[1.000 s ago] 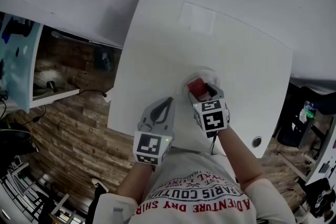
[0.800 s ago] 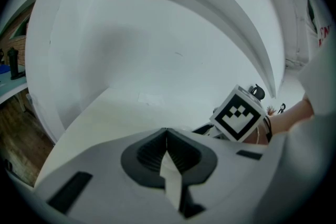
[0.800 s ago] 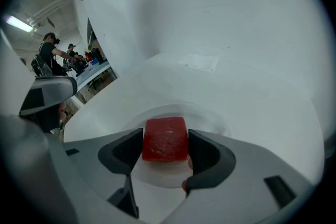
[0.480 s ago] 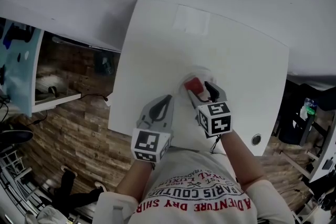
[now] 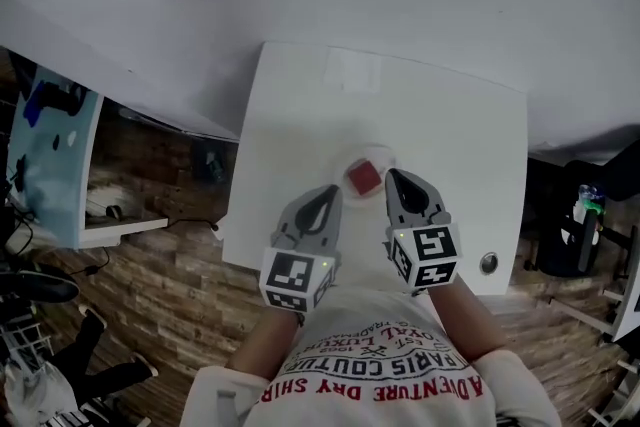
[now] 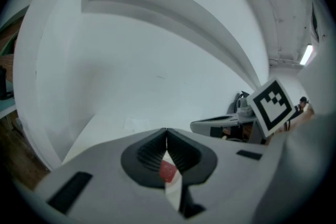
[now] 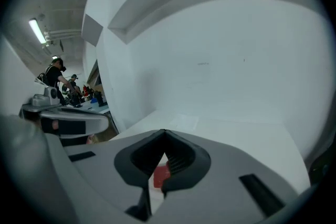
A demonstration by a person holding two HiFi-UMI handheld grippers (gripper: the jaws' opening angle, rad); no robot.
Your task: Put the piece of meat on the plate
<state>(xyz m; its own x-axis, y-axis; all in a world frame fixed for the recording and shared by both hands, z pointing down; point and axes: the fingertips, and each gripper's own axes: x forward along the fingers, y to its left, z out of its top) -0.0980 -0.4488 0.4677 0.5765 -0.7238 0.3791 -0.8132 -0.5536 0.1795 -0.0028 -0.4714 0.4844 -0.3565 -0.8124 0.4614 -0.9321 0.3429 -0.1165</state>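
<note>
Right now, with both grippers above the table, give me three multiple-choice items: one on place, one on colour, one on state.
1. Where is the piece of meat?
A. on the plate
B. in a bowl
C. in a pan
2. What colour is it?
A. green
B. red
C. blue
3. How do the right gripper's jaws stand?
A. wide apart
B. clamped on the meat
C. together, with nothing held

Key:
1 A, the head view shows it lying on the plate, apart from the gripper.
2 B, it shows red in every view.
3 C, the tips meet, having just closed on nothing.
</note>
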